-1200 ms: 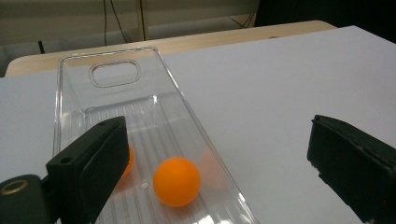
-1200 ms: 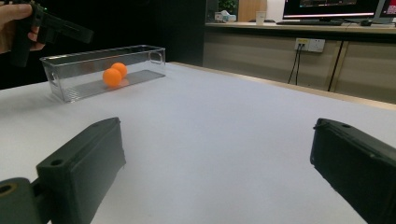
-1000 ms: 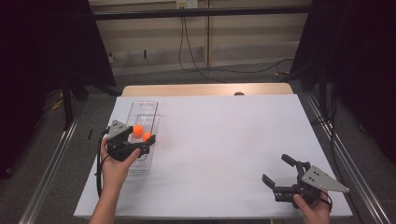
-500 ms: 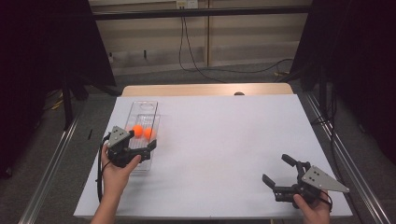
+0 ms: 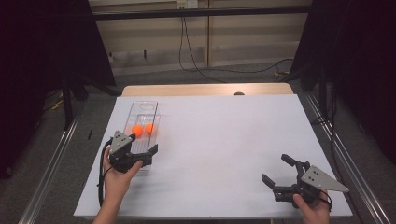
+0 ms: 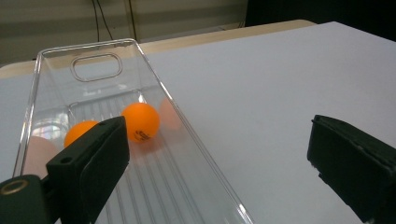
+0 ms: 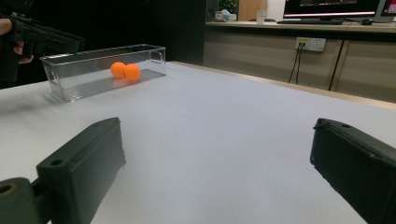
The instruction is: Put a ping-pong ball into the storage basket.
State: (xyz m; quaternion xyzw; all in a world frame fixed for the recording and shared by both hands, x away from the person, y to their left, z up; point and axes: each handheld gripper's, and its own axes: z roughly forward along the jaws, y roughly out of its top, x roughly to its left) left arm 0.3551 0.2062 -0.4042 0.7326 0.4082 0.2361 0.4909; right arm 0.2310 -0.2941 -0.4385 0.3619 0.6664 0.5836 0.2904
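Observation:
A clear plastic bin (image 5: 150, 107) stands on the left of the white table and holds two orange balls (image 5: 137, 130) (image 5: 149, 128). My left gripper (image 5: 144, 143) hovers open and empty over the bin's near end, just short of the balls. In the left gripper view, one jaw is above the bin floor and the other is over the table outside its wall, with the balls (image 6: 140, 122) (image 6: 79, 133) ahead. My right gripper (image 5: 275, 169) is open and empty near the front right of the table. Its own view shows the bin (image 7: 84, 84) far off.
The white table top (image 5: 224, 135) stretches wide between the two grippers. A wooden strip (image 5: 205, 89) borders its far edge. Dark curtains and metal rails flank both sides. The left gripper (image 7: 42, 39) shows at the top left of the right gripper view.
My left gripper has drawn back toward the near end of the bin, away from the balls. One ball shifted slightly to the right in the bin. The right gripper has stayed put.

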